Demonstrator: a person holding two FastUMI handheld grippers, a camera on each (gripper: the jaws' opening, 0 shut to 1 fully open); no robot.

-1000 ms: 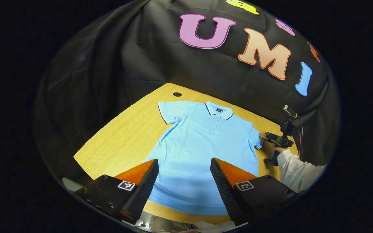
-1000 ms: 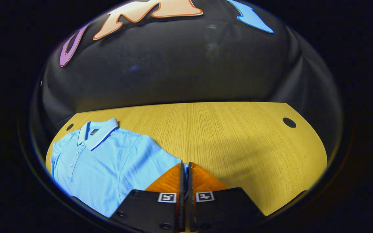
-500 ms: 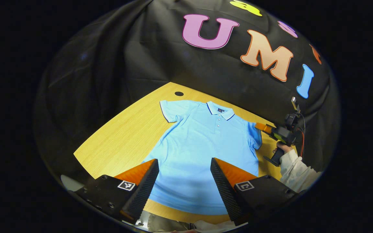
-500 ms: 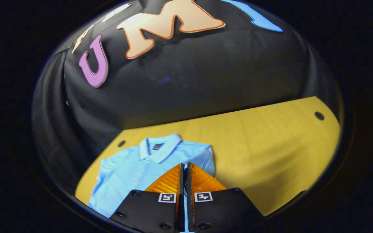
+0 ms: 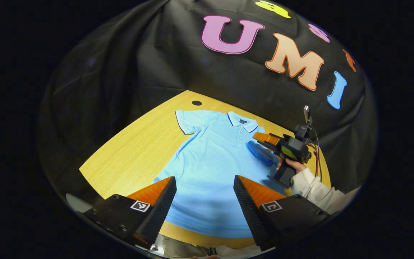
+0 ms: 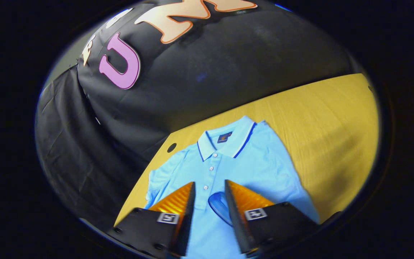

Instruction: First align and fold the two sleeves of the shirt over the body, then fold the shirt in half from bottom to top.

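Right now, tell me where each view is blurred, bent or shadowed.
Left gripper view: sharp; fisheye curves the table edge; the shirt is evenly lit, with shadow under the right gripper. Right gripper view: tilted, slight motion blur at the lower edge by its fingers; soft shadows on the table at the right.

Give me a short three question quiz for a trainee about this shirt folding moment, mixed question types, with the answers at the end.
1. True or false: the right gripper is open over the shirt.
2. Which sleeve already lies folded on the body: A) right sleeve B) left sleeve?
3. Fill in: the left gripper hovers with its jaws ____.

Key: 1 true; 2 A; 3 open.
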